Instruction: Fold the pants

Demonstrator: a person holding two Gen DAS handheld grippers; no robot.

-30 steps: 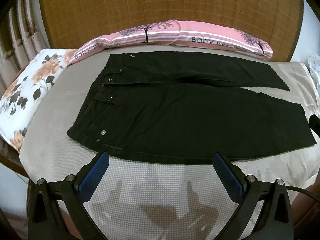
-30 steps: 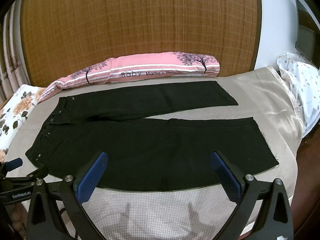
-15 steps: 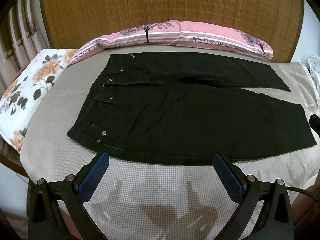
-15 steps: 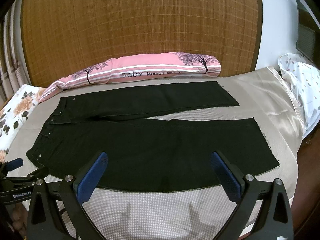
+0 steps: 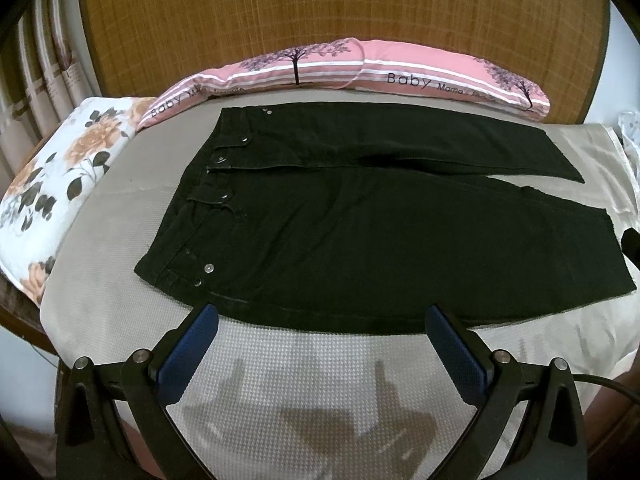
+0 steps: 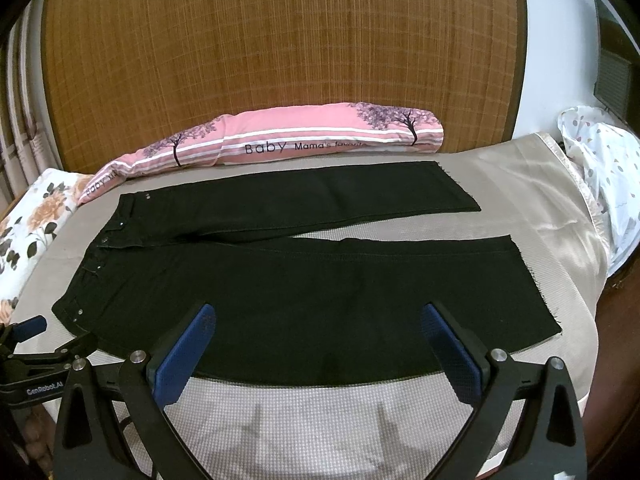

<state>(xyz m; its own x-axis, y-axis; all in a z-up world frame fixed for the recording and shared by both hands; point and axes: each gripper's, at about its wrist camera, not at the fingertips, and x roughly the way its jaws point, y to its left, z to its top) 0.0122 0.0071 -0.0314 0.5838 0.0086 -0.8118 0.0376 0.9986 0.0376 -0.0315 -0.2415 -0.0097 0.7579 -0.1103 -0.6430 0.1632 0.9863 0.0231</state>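
Note:
Black pants (image 5: 360,220) (image 6: 320,288) lie flat on the bed, waistband to the left, both legs spread apart and running right. My left gripper (image 5: 322,316) hovers open just short of the near leg's lower edge, close to the waist end, with nothing between its blue pads (image 5: 188,354). In the right wrist view my right gripper (image 6: 318,316) is open above the near leg's lower edge, nearer the hem end, its pads (image 6: 448,354) empty. The left gripper also shows at that view's left edge (image 6: 36,340).
A grey textured sheet (image 5: 300,392) covers the bed. A long pink bolster (image 5: 360,68) lies along the woven headboard (image 6: 280,60). A floral pillow (image 5: 56,176) sits at the left, white patterned fabric (image 6: 608,168) at the right edge. Bare sheet lies in front of the pants.
Both grippers have crept very slightly forward toward the pants; the pants lie as before and both grippers stay open.

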